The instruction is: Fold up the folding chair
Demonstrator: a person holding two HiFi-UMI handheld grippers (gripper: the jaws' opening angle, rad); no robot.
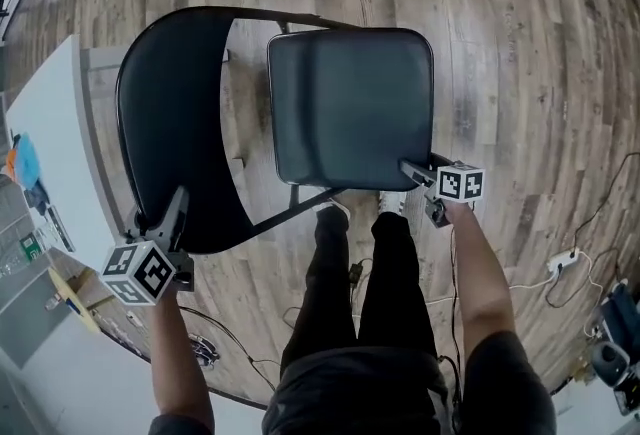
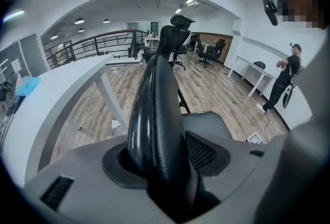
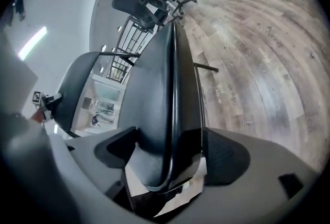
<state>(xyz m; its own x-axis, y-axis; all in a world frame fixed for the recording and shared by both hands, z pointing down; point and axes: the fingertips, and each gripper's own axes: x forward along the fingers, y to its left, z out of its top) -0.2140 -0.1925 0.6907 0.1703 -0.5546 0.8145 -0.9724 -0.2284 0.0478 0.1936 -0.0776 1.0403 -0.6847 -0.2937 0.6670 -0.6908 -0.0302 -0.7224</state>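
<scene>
Chair (image 1: 300, 205) not yet folded, seat (image 1: 350, 108) flat — left gripper (image 2: 164, 166) clenches backrest (image 1: 170, 123) rim; seat corner sits unclamped between right gripper's (image 3: 170, 158) spread jaws — folding all remains.

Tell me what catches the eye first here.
A black folding chair fills the middle of the wood floor, seen from above. The left gripper clamps the edge of its backrest. The right gripper stands open around the near corner of the seat.
</scene>
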